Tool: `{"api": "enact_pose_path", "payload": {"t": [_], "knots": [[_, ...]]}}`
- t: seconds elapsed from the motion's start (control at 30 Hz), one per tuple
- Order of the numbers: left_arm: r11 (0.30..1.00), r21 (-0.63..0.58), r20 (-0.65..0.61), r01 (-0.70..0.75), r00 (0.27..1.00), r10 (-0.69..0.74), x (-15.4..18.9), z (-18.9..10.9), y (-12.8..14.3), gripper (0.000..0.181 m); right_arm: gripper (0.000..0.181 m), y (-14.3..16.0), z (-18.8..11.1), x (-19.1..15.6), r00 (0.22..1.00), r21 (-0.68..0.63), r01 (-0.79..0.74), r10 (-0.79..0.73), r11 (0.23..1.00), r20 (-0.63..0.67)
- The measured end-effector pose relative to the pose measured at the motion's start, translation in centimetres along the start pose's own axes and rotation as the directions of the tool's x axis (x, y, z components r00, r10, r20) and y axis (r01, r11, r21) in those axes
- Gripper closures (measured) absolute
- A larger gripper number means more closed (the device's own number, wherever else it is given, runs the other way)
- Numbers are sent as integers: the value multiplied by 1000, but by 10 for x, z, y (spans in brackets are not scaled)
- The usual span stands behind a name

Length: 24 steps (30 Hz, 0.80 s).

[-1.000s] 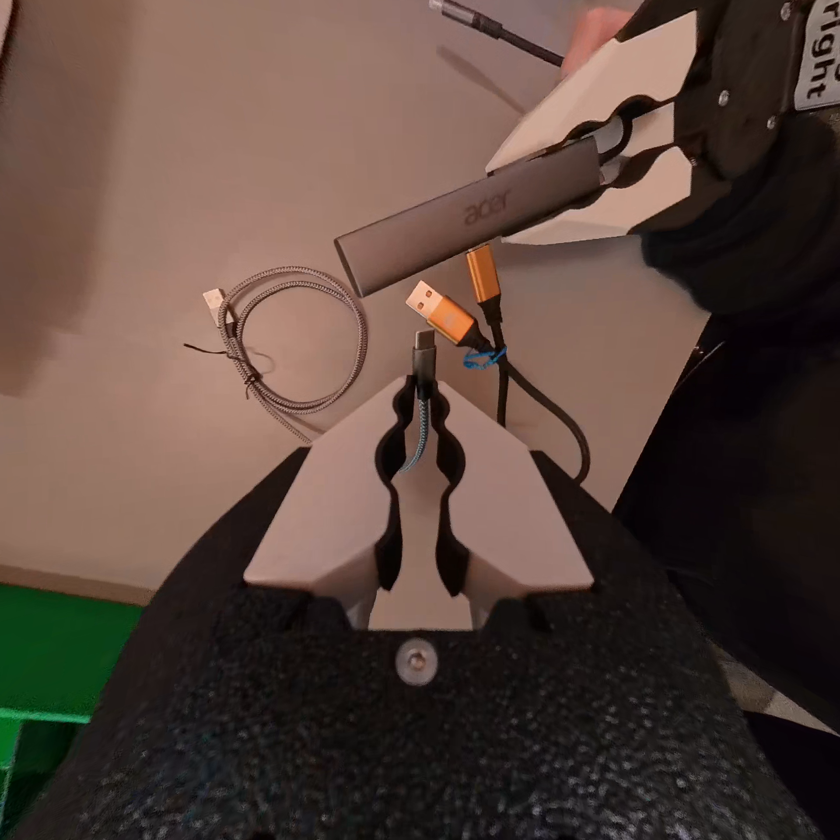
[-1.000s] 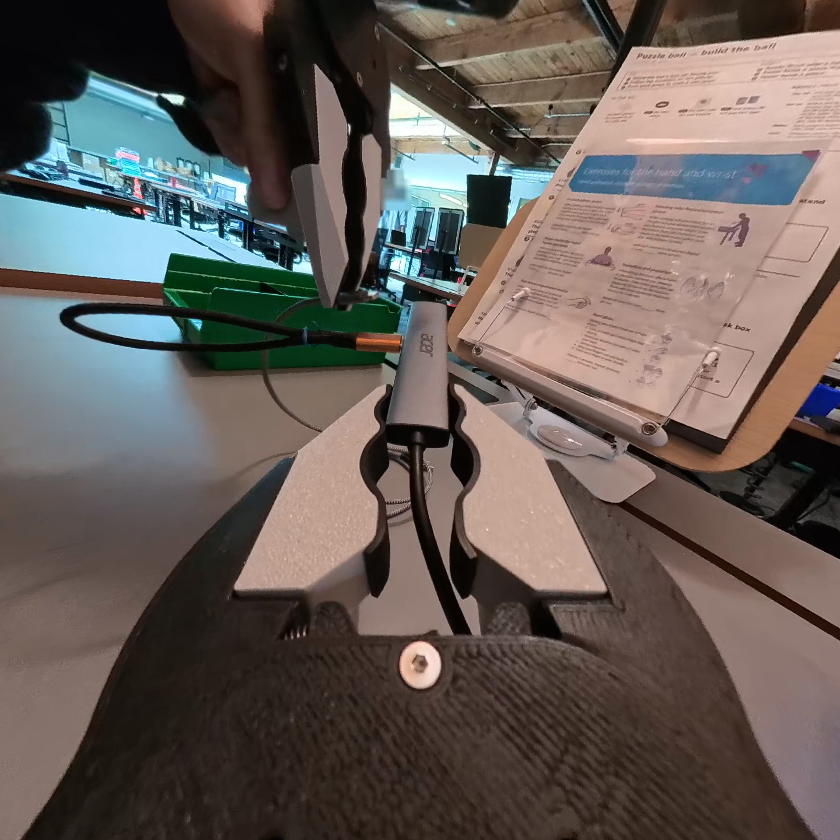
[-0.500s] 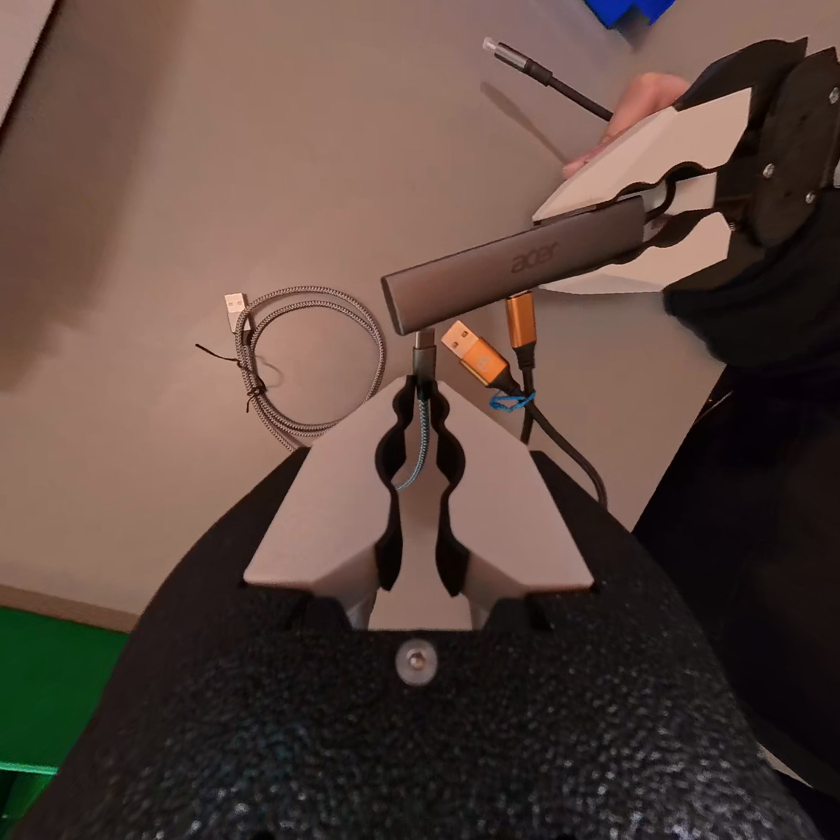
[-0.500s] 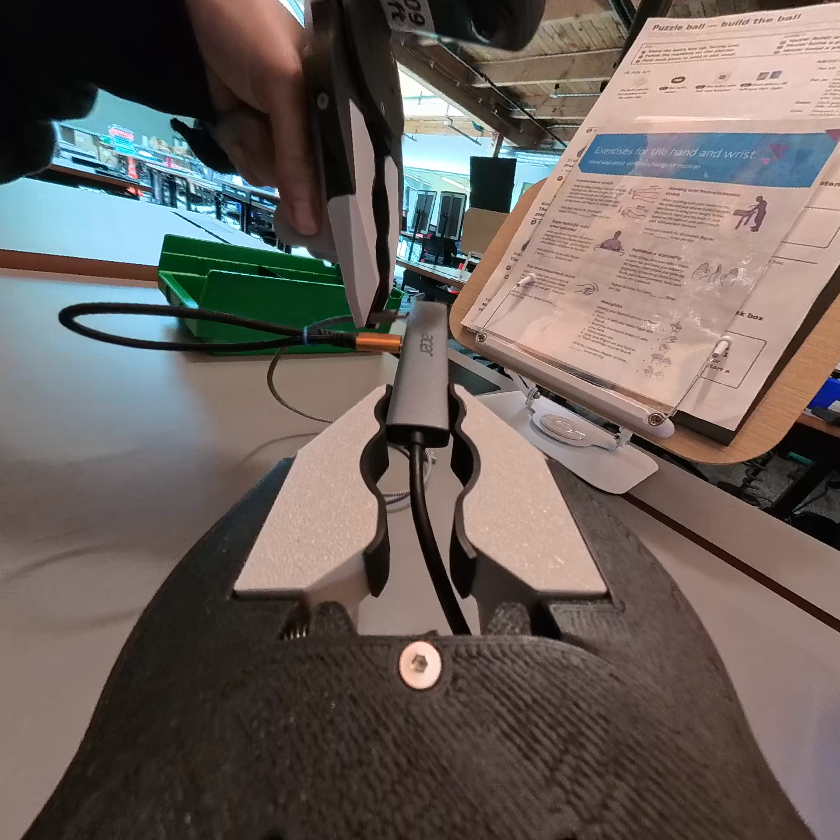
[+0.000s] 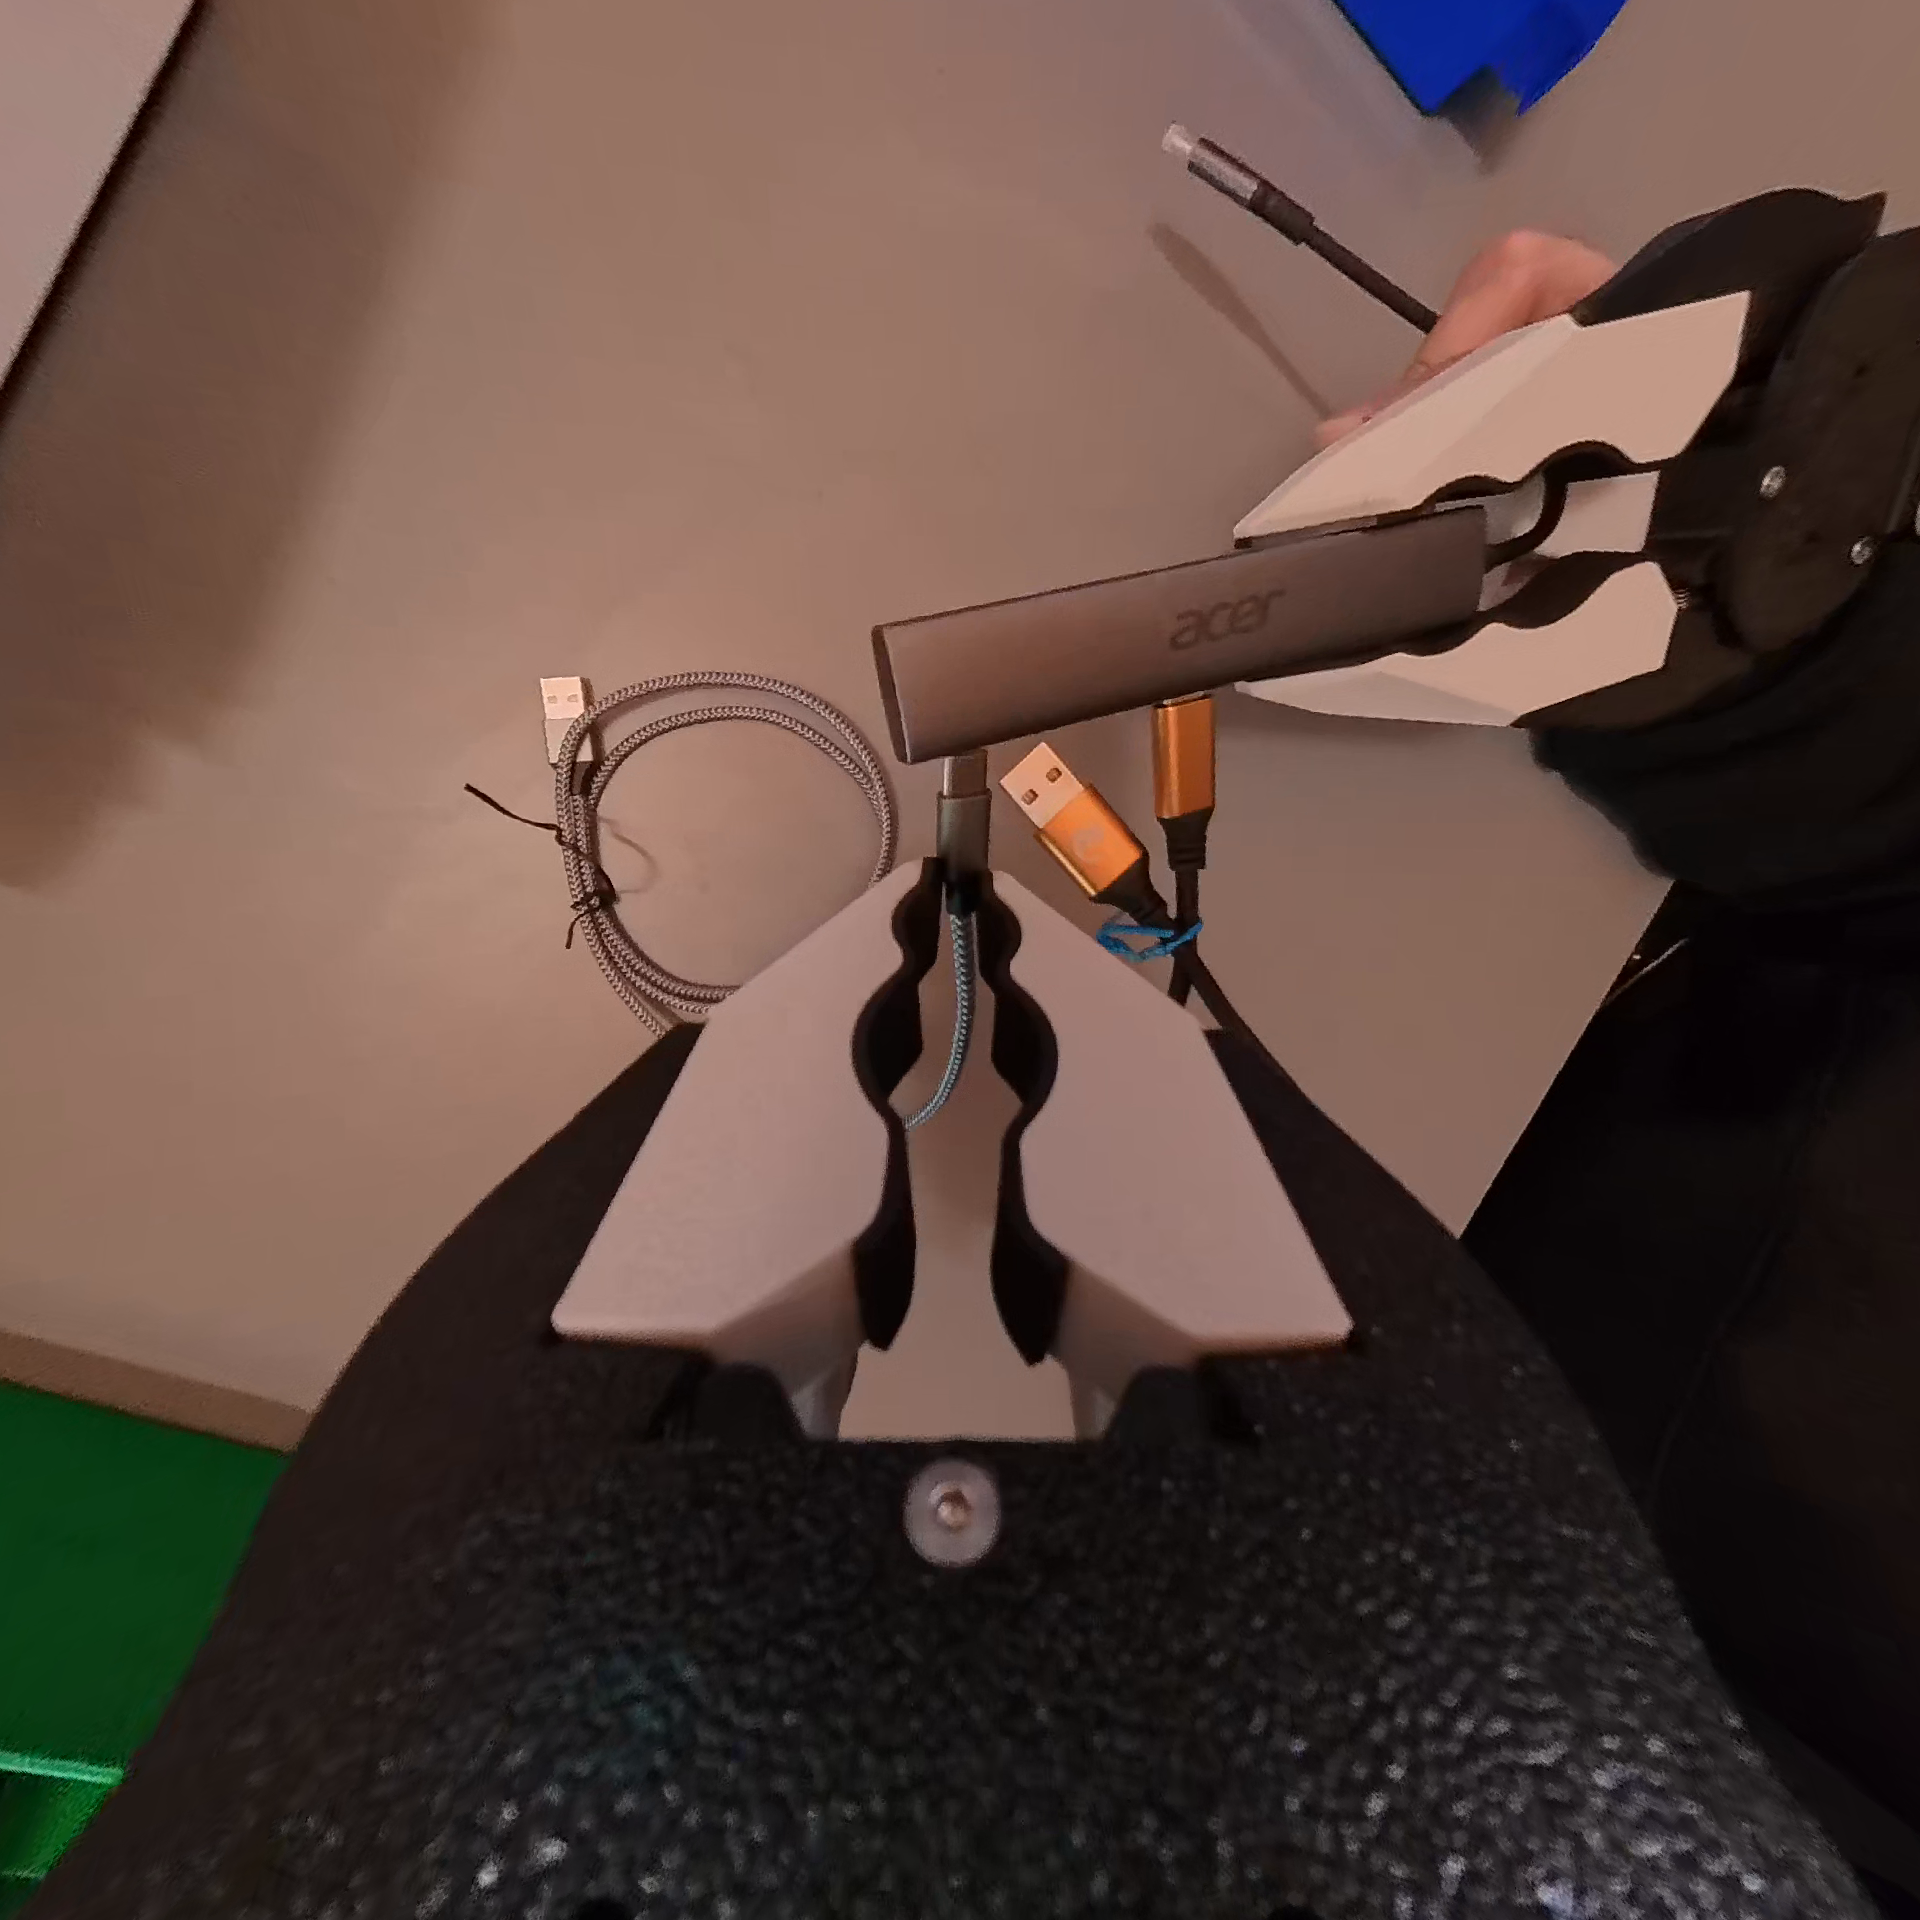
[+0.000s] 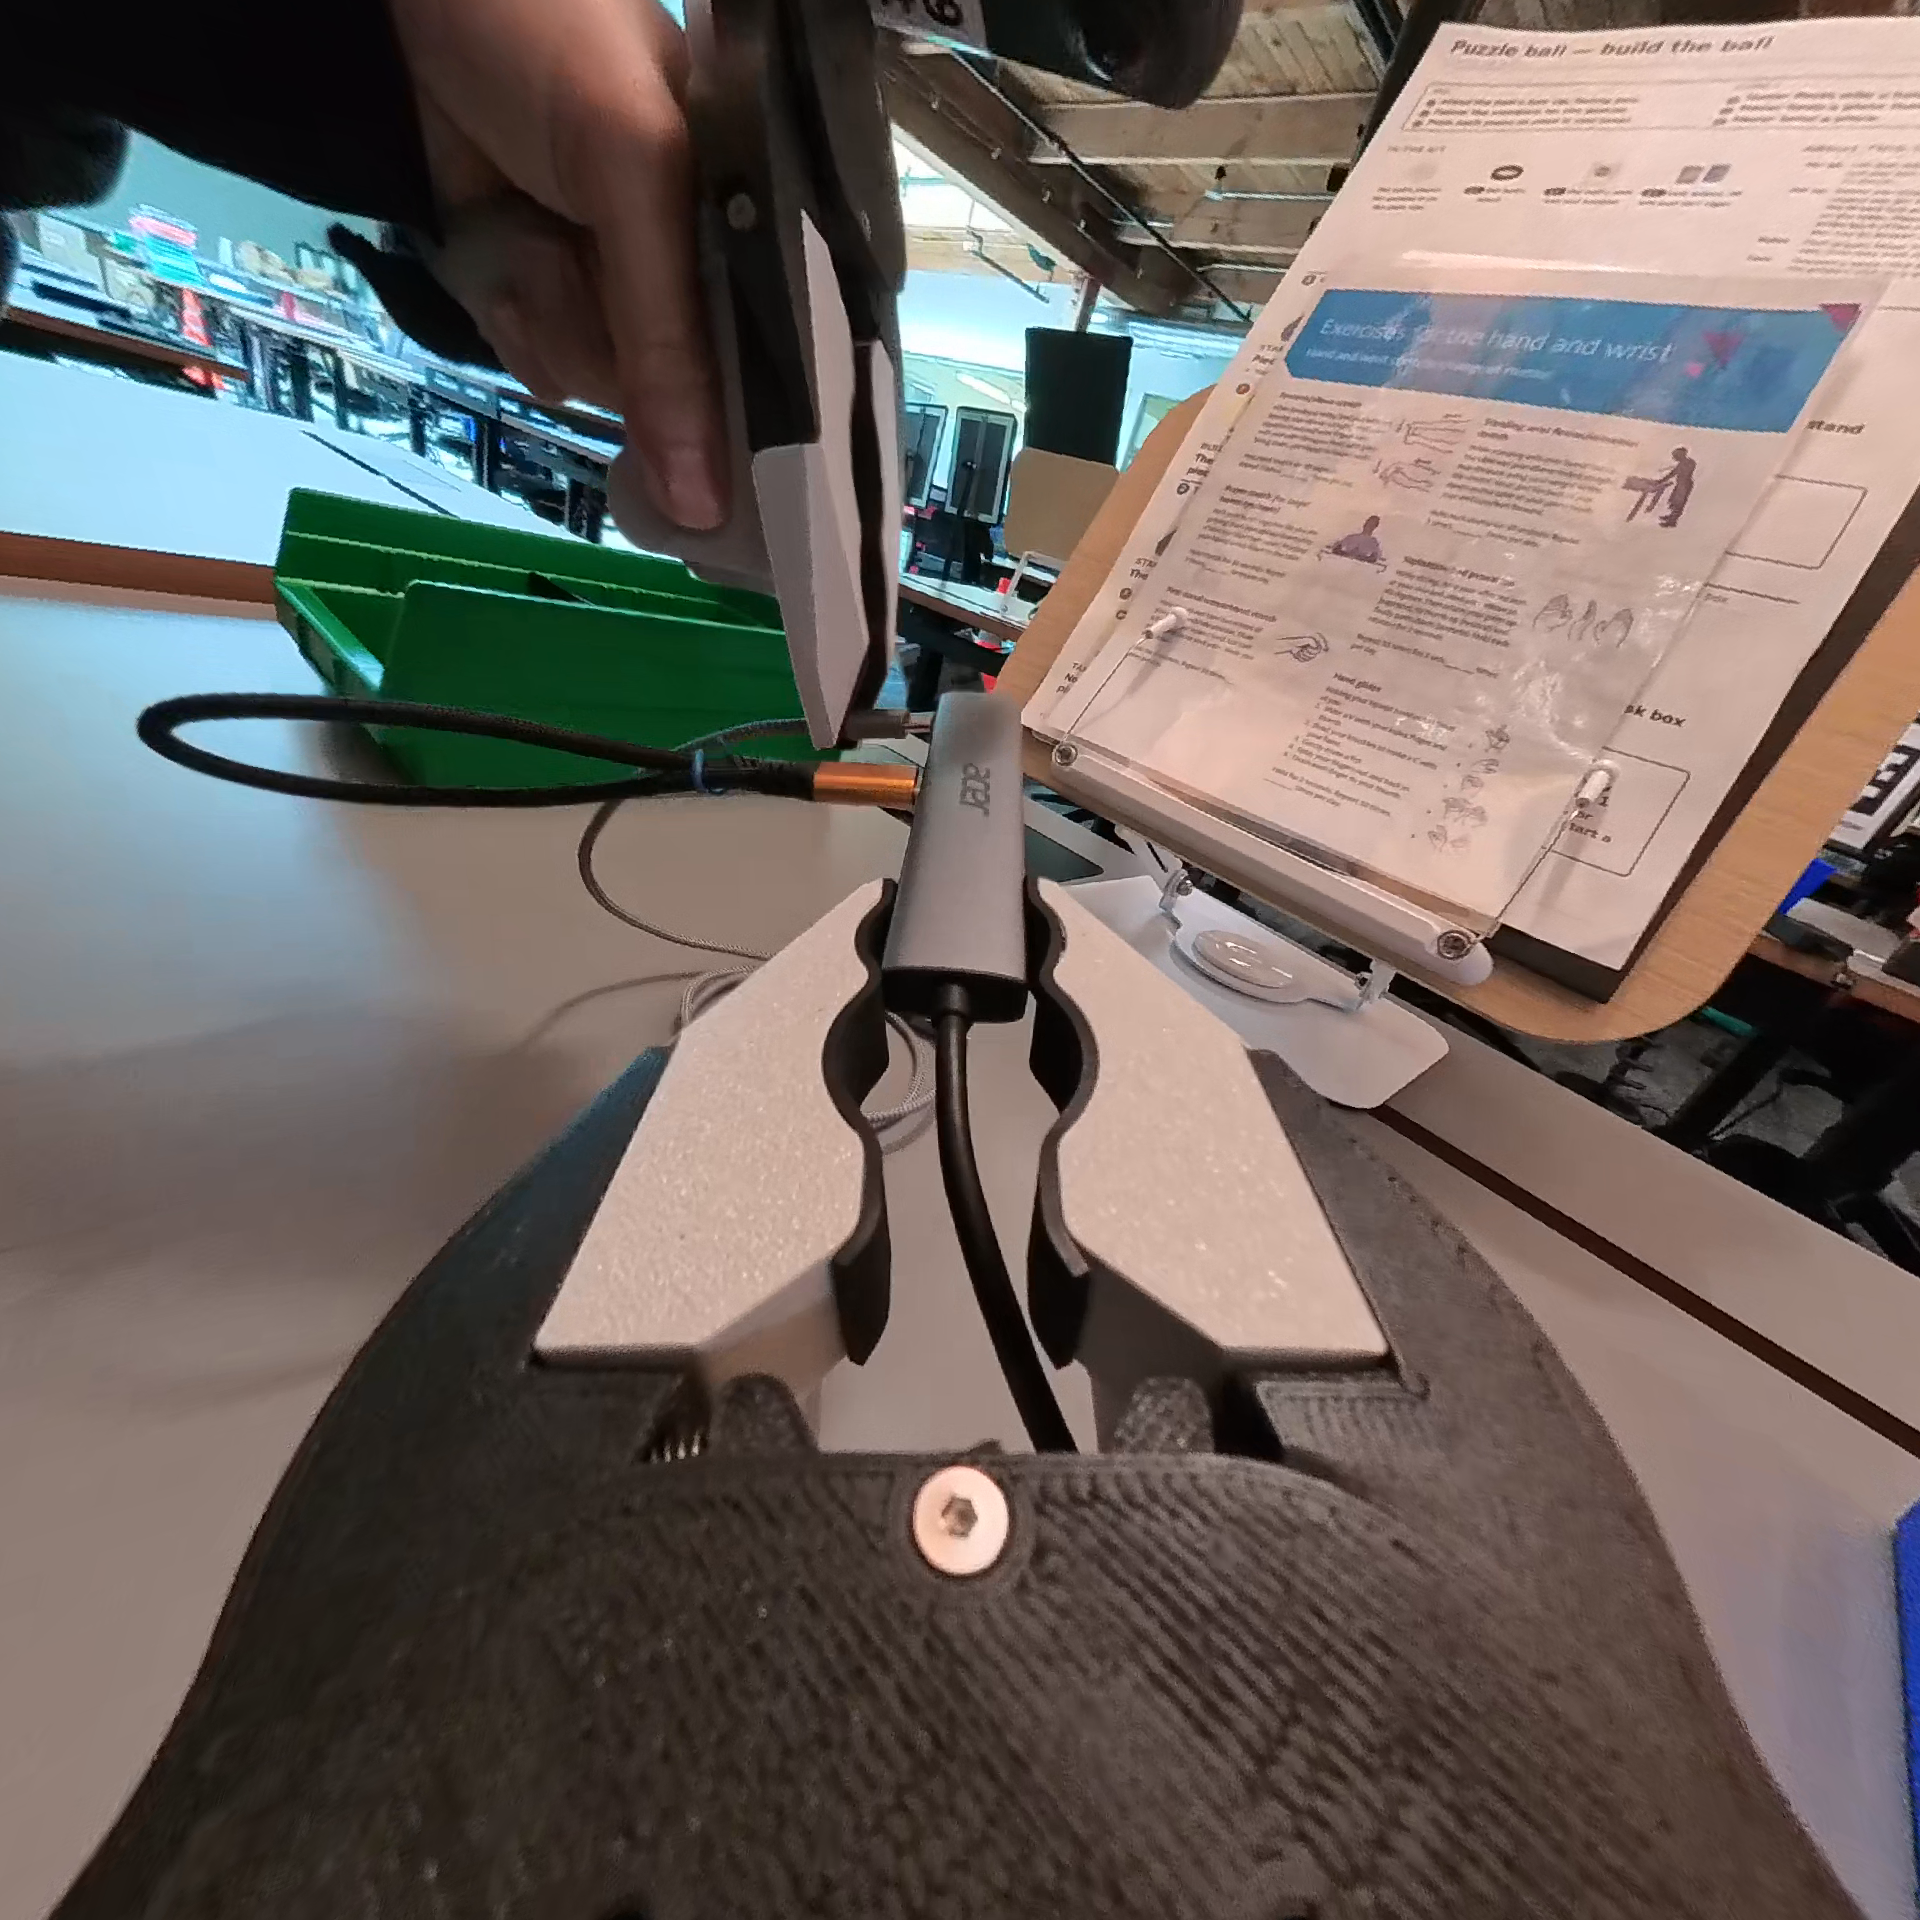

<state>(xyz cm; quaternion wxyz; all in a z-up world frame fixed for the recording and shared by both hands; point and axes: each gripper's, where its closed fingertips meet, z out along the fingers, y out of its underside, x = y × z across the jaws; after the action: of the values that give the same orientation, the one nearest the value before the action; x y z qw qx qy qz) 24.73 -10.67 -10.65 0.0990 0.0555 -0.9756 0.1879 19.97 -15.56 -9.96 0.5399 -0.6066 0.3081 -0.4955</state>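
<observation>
My left gripper (image 5: 958,873) is shut on a grey braided cable's plug (image 5: 962,816), whose tip meets the side of a grey hub (image 5: 1174,644) near its free end. My right gripper (image 6: 956,904) is shut on that hub's (image 6: 971,831) cabled end and holds it above the table. An orange-plugged black cable (image 5: 1182,743) is plugged into the hub's side; its other orange plug (image 5: 1075,836) hangs loose, tied by a blue band. In the right wrist view the left gripper (image 6: 847,727) comes down from above onto the hub's left side.
The braided cable's coil (image 5: 727,831) with a white plug lies on the beige table (image 5: 520,416). A green bin (image 6: 520,644) stands at the back left. A document stand (image 6: 1455,540) with papers stands at the right. The hub's own lead end (image 5: 1247,192) sticks up beyond. There is about 8 centimetres between the tips of the two grippers.
The hub has swung flatter and shifted right in the left wrist view. The left gripper's plug has closed the gap and now meets the hub's side. Both grips are unchanged.
</observation>
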Motion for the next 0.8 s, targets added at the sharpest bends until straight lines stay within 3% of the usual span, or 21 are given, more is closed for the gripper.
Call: {"api": "enact_pose_path", "payload": {"t": [0.13, 0.33, 0.47, 0.57, 0.7, 0.8], "knots": [[1000, 10, -2, 8, 1000, -8, 0, 0, -2, 177, 159, 0, 0, 1, 1000, -2, 16, -16, 1000, -7], [999, 24, -29, 43, 999, -43, 0, 2, -5, 177, 159, 0, 1, -2, 987, -37, 157, -158, 987, -40], [998, 47, -26, 40, 999, -39, -2, 2, -5, 177, 158, 3, 3, -3, 993, -43, 110, -111, 993, -28], [993, 113, 65, -37, 997, 30, -6, 2, -13, 177, 159, 4, 4, 3, 996, -39, 42, -45, 998, -81], [880, 408, 245, -242, 958, 150, 1, -15, -46, 175, 159, -11, -4, 23, 973, 84, -152, 164, 985, -163], [771, 507, 404, -385, 897, 182, 8, -24, -52, 177, 159, -17, -8, 25, 965, 132, -200, 219, 971, -148]]}}
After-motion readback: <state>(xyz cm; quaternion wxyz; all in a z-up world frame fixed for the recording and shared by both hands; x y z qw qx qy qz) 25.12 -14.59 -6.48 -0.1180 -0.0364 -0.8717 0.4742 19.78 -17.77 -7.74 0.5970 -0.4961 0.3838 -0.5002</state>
